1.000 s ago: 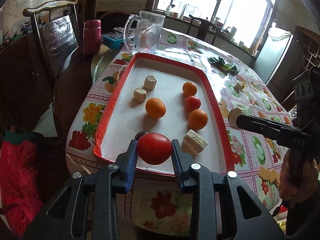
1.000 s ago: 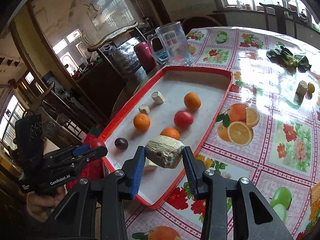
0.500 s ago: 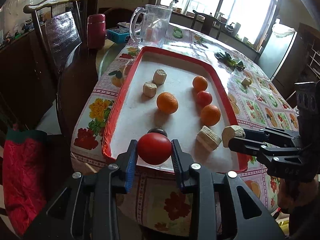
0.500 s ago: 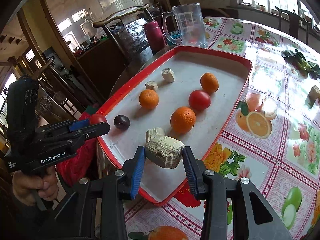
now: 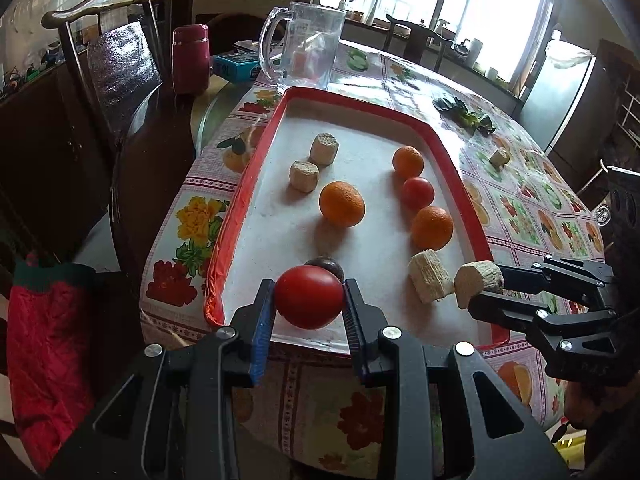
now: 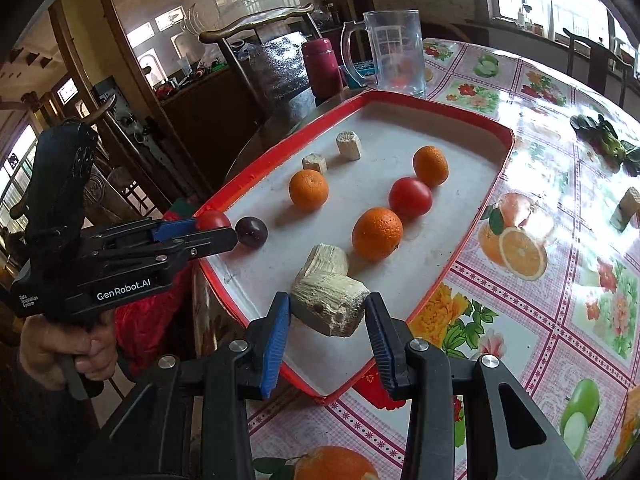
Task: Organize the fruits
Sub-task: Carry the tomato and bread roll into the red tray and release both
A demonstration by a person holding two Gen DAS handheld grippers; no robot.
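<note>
Carrying produce over the red tray's point(image 5: 452, 148) near end, the left gripper point(image 5: 308, 300) fingers pinch a tomato point(image 5: 309, 297) while the right gripper point(image 6: 326, 312) fingers clamp a pale cane chunk point(image 6: 328, 304); next, judging by the rows, each needs lowering beside its kind.

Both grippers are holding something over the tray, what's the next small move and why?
Probably lower the left gripper and set its tomato on the bare tray floor beside the plum. It hangs over the near edge, and the right gripper holds a pale chunk clear of that spot.
</note>
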